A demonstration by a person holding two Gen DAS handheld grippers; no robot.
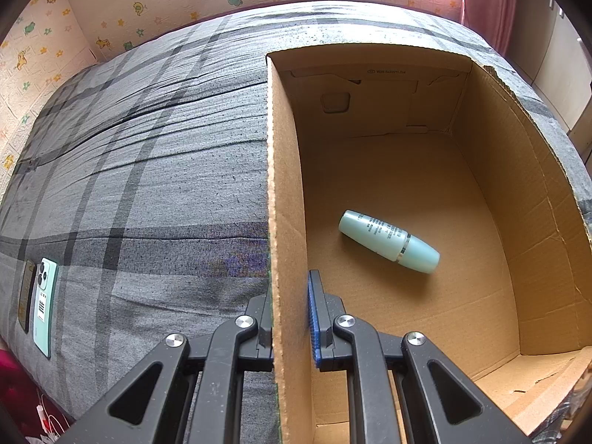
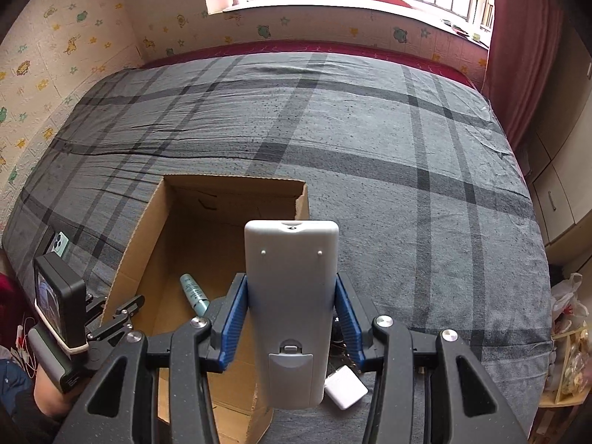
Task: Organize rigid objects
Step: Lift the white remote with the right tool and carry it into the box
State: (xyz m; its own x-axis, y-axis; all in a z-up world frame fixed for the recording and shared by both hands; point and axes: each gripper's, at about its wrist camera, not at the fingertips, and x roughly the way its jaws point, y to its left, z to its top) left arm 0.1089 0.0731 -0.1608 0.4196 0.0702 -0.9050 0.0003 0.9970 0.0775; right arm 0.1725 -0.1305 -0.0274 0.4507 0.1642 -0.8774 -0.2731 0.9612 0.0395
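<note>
A: Remote (image 2: 292, 307) sits clamped between the right gripper's (image 2: 292, 318) blue pads, back side up, held above the box's (image 2: 148, 222) right wall.

B: Left gripper (image 1: 290, 318)?

A: Pinched shut on the box's left wall (one finger inside, one outside). Bottle (image 1: 388, 241) lies on the box floor, at two o'clock from those fingers.

B: Elsewhere?

A: Phone (image 1: 44, 305) on the bedspread (image 1: 148, 166), at nine o'clock.

Both wrist cameras look steeply down along their tools, the left close over the cardboard box (image 1: 288, 222) wall, the right higher above the bed (image 2: 370, 148), sharing both.
</note>
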